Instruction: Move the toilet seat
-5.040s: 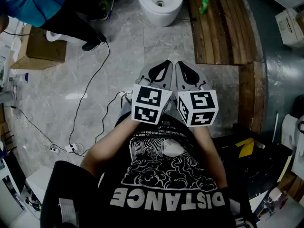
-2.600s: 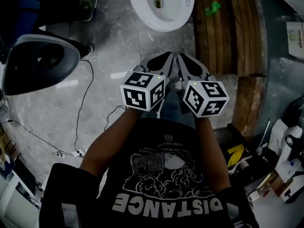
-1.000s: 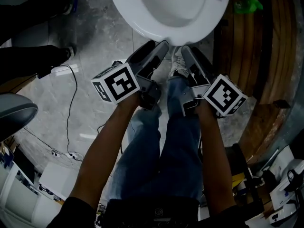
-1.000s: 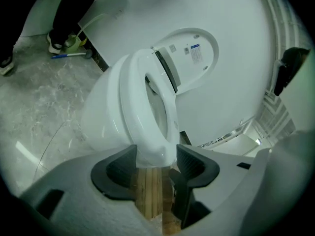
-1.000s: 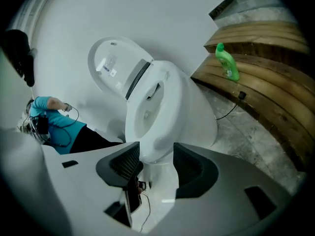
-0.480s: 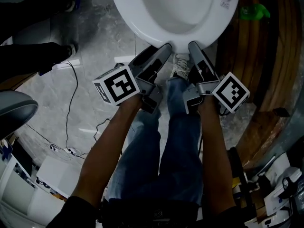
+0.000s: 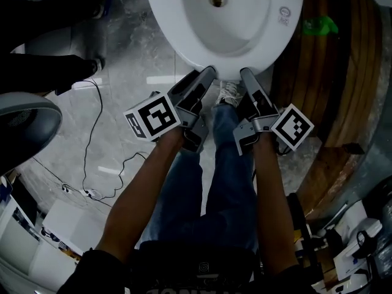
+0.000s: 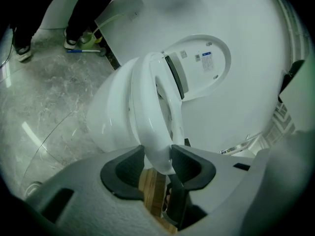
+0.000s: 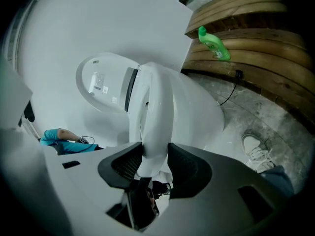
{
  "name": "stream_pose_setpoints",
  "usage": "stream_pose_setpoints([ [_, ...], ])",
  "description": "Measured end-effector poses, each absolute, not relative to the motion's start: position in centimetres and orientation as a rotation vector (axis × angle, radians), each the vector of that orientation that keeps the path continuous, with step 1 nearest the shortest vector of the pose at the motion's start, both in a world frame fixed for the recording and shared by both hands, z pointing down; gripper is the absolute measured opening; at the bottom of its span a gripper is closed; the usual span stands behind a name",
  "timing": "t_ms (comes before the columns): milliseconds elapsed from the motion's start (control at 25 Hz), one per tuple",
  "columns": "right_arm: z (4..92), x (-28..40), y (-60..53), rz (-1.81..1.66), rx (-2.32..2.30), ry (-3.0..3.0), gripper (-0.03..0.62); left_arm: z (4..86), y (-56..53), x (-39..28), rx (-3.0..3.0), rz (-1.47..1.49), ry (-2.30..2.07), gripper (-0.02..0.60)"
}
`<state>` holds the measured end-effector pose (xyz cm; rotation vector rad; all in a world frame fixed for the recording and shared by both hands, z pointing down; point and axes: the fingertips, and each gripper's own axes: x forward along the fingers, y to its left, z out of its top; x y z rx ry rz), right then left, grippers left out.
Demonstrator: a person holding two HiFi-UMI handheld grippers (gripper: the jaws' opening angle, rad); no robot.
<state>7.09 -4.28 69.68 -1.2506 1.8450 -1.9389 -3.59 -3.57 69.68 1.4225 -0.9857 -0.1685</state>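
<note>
Gripping front edge of toilet seat with left gripper and right gripper, side by side and close together, both pointing at the white bowl. Just been closing jaws on both. Now clamped on the seat rim: dark pads touching it on either side in left gripper view, same in right gripper view, pads tight against the rim. Seeing seat down on the bowl, front end nearest the person, lid raised upright behind it. Standing on grey marbled floor, one white shoe just below the bowl front. Noting green bottle lying on wooden boards right of the toilet and black cable trailing across floor at left.
</note>
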Motion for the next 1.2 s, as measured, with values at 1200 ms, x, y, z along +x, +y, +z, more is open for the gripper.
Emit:
stream_pose_setpoints([
  [1200,49.3,8.4,-7.3,-1.935,-1.147,1.664,0.133,49.0,-7.1,-3.5,1.324,-0.34,-0.955,0.16],
])
